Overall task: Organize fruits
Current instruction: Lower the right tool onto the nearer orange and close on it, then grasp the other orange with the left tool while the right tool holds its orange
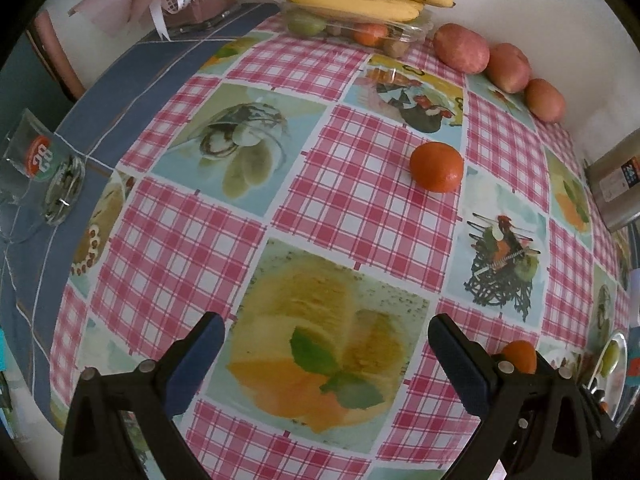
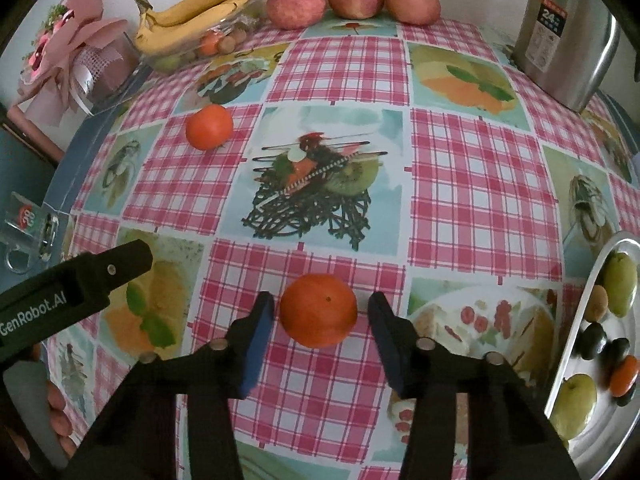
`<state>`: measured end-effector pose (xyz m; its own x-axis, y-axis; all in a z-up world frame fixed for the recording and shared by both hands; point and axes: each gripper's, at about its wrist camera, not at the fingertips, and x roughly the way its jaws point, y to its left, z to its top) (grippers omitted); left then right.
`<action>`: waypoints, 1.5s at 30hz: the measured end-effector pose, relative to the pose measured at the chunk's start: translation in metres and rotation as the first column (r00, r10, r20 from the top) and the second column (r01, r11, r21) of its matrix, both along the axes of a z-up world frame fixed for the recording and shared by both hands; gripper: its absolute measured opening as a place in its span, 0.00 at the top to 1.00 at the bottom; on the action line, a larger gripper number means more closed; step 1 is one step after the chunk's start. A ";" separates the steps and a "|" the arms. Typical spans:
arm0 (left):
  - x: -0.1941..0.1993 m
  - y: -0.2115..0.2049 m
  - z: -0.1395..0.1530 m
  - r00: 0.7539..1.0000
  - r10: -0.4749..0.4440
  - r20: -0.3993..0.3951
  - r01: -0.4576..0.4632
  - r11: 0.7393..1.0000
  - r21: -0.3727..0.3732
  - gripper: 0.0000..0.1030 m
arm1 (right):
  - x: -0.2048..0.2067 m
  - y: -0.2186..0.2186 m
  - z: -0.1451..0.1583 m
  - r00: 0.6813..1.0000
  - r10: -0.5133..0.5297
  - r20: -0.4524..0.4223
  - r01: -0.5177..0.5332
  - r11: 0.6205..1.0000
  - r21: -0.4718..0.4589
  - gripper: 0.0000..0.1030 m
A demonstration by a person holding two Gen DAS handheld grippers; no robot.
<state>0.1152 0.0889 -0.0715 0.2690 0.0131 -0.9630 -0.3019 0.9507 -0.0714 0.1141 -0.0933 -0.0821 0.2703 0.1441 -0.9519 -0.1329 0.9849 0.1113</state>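
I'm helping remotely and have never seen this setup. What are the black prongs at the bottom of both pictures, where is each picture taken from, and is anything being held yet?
There is no robot here: a person holds a two-finger claw in each hand, and a fisheye camera on each claw looks forward along its fingers. One picture comes from the left claw, open over the checked tablecloth with nothing between its fingers. The other comes from the right claw, with a near tangerine between its fingers; small gaps still show on both sides, so nothing is gripped yet. A second tangerine lies farther off. Bananas rest on a clear box at the back, beside three apples. A metal tray of sorted fruit sits on the right.
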 end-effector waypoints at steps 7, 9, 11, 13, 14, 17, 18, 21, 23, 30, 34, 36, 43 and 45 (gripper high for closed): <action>0.001 -0.001 0.002 1.000 -0.007 -0.001 0.007 1.000 0.000 0.00 | -0.001 -0.003 0.002 1.000 -0.004 -0.001 0.004 1.000 0.019 0.63; 0.001 -0.002 0.001 1.000 -0.010 -0.002 0.010 1.000 -0.003 0.00 | -0.002 -0.004 0.003 1.000 -0.005 -0.002 0.005 1.000 0.023 0.63; 0.001 -0.003 0.000 1.000 -0.014 -0.002 0.014 1.000 -0.006 0.00 | -0.002 -0.006 0.004 1.000 -0.009 -0.002 0.009 0.999 0.042 0.63; 0.001 -0.004 0.000 1.000 -0.018 -0.001 0.018 1.000 -0.008 0.00 | -0.002 -0.008 0.008 1.000 -0.015 0.005 0.015 0.998 0.056 0.63; 0.001 -0.005 0.001 1.000 -0.020 -0.001 0.020 1.000 -0.011 0.00 | -0.003 -0.010 0.011 1.000 -0.019 0.010 0.019 0.998 0.061 0.63; 0.002 -0.007 0.002 1.000 -0.025 0.007 0.026 0.999 -0.032 0.00 | -0.002 -0.015 0.019 0.999 -0.034 0.029 0.031 0.997 0.072 0.63; 0.002 -0.010 0.005 1.000 -0.028 0.014 0.028 0.999 -0.037 0.00 | -0.002 -0.018 0.022 0.999 -0.039 0.037 0.037 0.997 0.071 0.63; 0.003 -0.020 0.010 0.999 -0.043 0.027 0.044 0.999 -0.024 0.00 | -0.002 -0.025 0.026 0.997 -0.059 0.047 0.055 0.996 0.071 0.63; 0.003 -0.028 0.013 0.998 -0.053 0.034 0.054 0.998 -0.017 0.00 | -0.001 -0.033 0.028 0.996 -0.078 0.050 0.074 0.994 0.076 0.63; 0.012 -0.055 0.023 0.991 -0.108 0.081 0.112 0.993 -0.041 0.00 | 0.003 -0.064 0.034 0.986 -0.153 0.073 0.148 0.987 0.066 0.63; 0.026 -0.067 0.030 0.973 -0.167 0.157 0.178 0.983 -0.053 0.00 | 0.004 -0.082 0.037 0.978 -0.192 0.083 0.186 0.980 0.071 0.63; 0.035 -0.071 0.030 0.958 -0.222 0.180 0.235 0.971 -0.054 0.00 | 0.005 -0.090 0.039 0.973 -0.211 0.088 0.204 0.975 0.082 0.63; 0.080 -0.061 0.031 0.946 -0.271 0.179 0.273 0.962 0.017 0.01 | 0.006 -0.107 0.045 0.963 -0.254 0.089 0.243 0.963 0.120 0.63; 0.091 -0.057 0.028 0.949 -0.273 0.159 0.269 0.962 0.049 0.05 | 0.005 -0.110 0.049 0.960 -0.262 0.095 0.249 0.960 0.129 0.63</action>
